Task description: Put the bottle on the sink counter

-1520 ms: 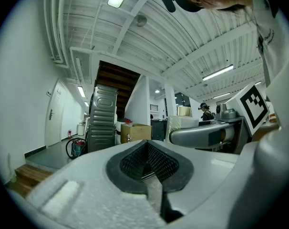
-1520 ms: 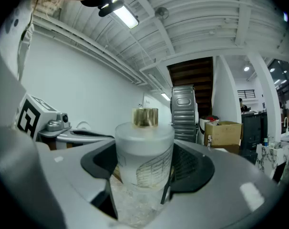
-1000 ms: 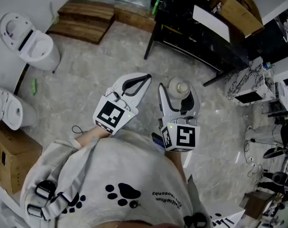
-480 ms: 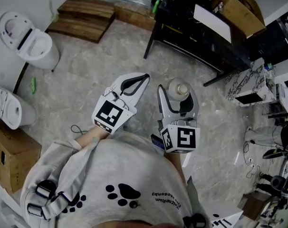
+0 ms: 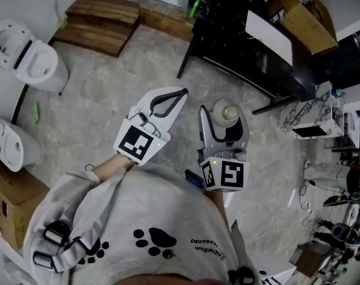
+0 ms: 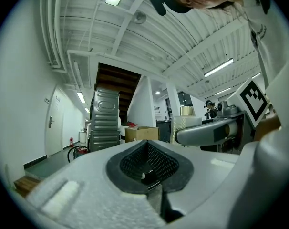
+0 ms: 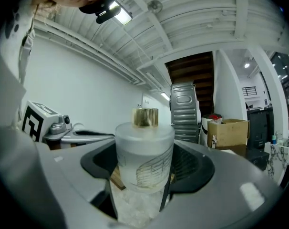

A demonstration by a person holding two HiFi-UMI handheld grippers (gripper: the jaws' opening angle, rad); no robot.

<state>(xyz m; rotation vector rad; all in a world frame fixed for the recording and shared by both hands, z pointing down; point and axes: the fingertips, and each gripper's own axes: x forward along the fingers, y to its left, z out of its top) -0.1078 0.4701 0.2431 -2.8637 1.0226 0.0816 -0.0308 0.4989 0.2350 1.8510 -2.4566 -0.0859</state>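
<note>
Our right hand-held gripper grips the frosted bottle above the floor; our left hand-held gripper is closed on nothing.

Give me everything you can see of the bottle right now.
The bottle is short, round and frosted, glass by its look, with a narrow gold cap and a fine line drawing on its side. It stands upright, clamped at both sides between the jaws of the right hand-held gripper, in the air above the floor, touching nothing else. Its contents cannot be told.
</note>
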